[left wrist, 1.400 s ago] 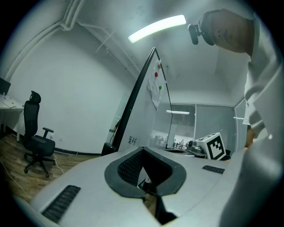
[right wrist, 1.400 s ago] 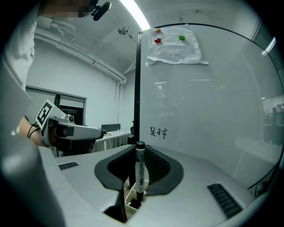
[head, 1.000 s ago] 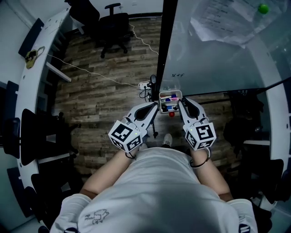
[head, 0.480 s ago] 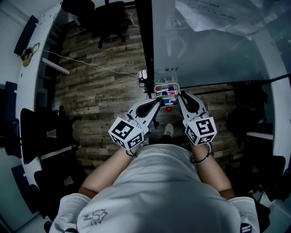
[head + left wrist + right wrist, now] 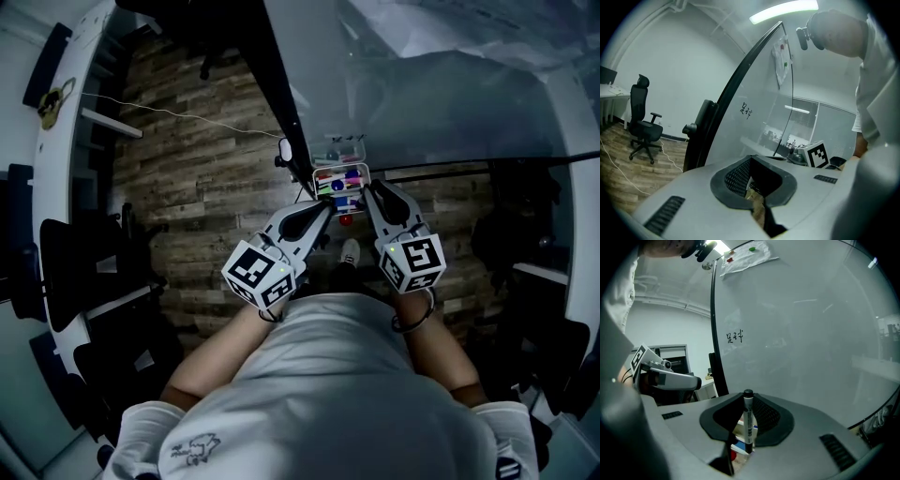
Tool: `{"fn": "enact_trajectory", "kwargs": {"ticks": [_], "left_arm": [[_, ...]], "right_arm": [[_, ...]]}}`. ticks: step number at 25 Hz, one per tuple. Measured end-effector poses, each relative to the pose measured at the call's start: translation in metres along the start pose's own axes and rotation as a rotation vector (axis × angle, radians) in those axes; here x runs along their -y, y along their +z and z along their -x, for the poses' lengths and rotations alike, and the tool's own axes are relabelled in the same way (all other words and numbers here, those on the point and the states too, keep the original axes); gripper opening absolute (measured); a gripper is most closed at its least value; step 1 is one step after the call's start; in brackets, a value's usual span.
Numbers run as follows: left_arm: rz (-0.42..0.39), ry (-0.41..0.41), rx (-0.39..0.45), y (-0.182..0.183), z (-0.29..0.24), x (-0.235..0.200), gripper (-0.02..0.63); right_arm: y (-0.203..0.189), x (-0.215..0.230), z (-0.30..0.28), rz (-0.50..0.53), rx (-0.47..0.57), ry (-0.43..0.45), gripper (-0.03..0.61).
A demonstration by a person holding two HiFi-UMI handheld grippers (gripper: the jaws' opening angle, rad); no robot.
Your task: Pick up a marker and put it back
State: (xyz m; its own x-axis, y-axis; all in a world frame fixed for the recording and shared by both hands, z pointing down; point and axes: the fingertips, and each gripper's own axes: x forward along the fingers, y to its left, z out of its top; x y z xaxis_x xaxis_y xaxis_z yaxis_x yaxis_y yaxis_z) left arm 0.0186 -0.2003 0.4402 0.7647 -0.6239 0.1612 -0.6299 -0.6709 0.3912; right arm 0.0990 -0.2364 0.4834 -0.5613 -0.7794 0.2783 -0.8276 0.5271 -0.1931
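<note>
Right gripper (image 5: 747, 404): clamped on a marker (image 5: 748, 423); the two dark pads press its barrel from either side.
Marker axis: long axis runs straight up and down in the right gripper view, just left of frame centre.
Marker ends: black cap at the top, pointing up past the jaw tips; white labelled barrel runs down to the lower end, which points at the tray.
Marker place: in the head view it cannot be made out (too small there), but the right gripper (image 5: 371, 193) sits just right of centre, at the tray.
Marker tray (image 5: 317, 175): clear, holding red, blue and green markers; it hangs at the lower edge of the glass board (image 5: 422, 103).
Left gripper (image 5: 752, 174): jaws a little apart, nothing between them; only floor shows through the gap.
Left gripper place: in the head view its tips (image 5: 321, 212) lie just lower left of the tray.
Board writing (image 5: 734, 337): small dark scribble, left of centre.
Floor (image 5: 206, 178): wood planks, left half of the head view.
</note>
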Motion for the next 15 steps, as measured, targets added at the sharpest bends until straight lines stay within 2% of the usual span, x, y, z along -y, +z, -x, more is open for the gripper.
{"fn": "enact_trajectory", "kwargs": {"ticks": [8, 15], "left_arm": [[0.029, 0.012, -0.023, -0.013, -0.007, -0.006, 0.006], [0.035, 0.014, -0.027, -0.016, -0.008, -0.01, 0.006]], "right_arm": [[-0.02, 0.005, -0.007, -0.068, -0.023, 0.006, 0.069], [-0.023, 0.005, -0.007, -0.058, -0.014, 0.011, 0.069]]}}
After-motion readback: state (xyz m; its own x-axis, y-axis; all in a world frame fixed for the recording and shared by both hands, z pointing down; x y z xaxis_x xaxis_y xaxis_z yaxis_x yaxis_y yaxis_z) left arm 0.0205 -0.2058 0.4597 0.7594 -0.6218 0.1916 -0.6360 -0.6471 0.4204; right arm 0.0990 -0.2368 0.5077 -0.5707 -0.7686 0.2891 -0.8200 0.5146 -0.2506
